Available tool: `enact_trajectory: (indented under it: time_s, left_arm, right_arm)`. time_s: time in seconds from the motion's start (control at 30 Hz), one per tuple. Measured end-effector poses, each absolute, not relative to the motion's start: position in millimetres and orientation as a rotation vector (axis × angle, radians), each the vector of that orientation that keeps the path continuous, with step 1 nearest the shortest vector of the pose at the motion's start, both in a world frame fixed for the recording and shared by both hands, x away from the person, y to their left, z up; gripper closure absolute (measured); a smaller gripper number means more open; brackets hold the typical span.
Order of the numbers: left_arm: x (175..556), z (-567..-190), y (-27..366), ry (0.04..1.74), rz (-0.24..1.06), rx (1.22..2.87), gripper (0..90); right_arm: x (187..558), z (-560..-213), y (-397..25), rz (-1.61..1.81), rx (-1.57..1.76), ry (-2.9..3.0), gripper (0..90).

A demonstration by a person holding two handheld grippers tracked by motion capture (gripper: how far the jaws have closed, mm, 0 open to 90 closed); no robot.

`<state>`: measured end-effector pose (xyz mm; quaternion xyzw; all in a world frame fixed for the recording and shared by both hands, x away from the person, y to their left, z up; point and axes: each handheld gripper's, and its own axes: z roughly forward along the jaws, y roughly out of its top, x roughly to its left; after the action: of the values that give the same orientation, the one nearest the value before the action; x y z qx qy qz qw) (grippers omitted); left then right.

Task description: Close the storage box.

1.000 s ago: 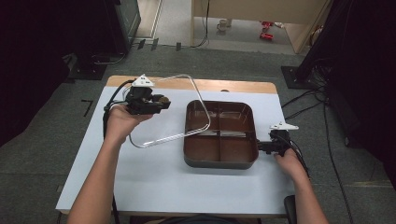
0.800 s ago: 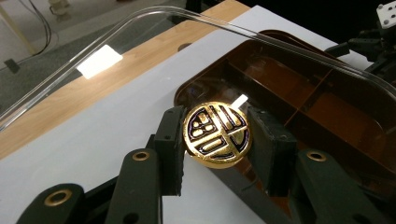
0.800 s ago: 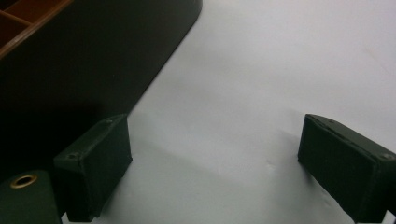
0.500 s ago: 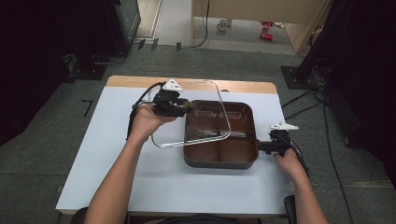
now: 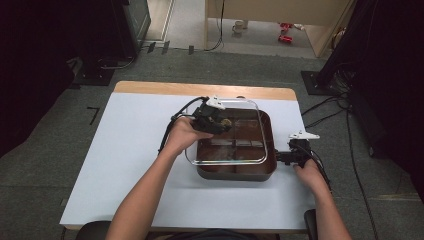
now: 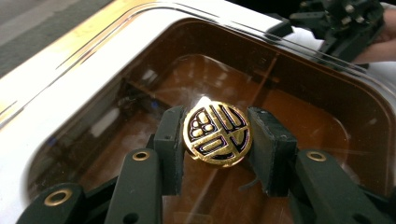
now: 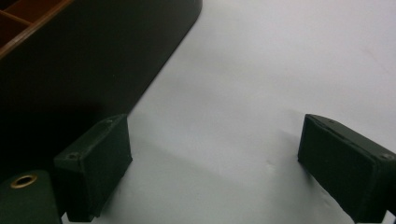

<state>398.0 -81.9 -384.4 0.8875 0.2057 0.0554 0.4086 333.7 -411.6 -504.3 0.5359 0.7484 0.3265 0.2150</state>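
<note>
The left gripper (image 6: 215,140) clamps the gold knob (image 6: 217,134) of the clear lid (image 5: 227,132), hanging directly over the brown tray (image 5: 270,165) below, while the right gripper (image 7: 215,168), jaws apart, rests beside it.

You were working in what looked like a lab or recording studio rather than a home. Your white table (image 5: 125,165) stood on grey carpet (image 5: 60,120), black curtains (image 5: 390,60) hung at the far left and right, cables (image 5: 345,130) trailed over the floor at right, and equipment stands (image 5: 100,75) stood at far left.
</note>
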Motion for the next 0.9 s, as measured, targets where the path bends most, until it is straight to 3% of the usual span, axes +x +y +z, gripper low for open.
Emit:
enact_trajectory:
  time_s: [0.43,0.9]
  left_arm:
    - [394,-403,-114,0.485,0.128,2.268,59.7]
    - [399,-418,-118,0.470,0.084,2.297,59.5]
  right_arm:
    - [334,-504,-412,0.905,1.485,2.076,9.1]
    - [334,-504,-412,0.905,1.484,2.077,9.1]
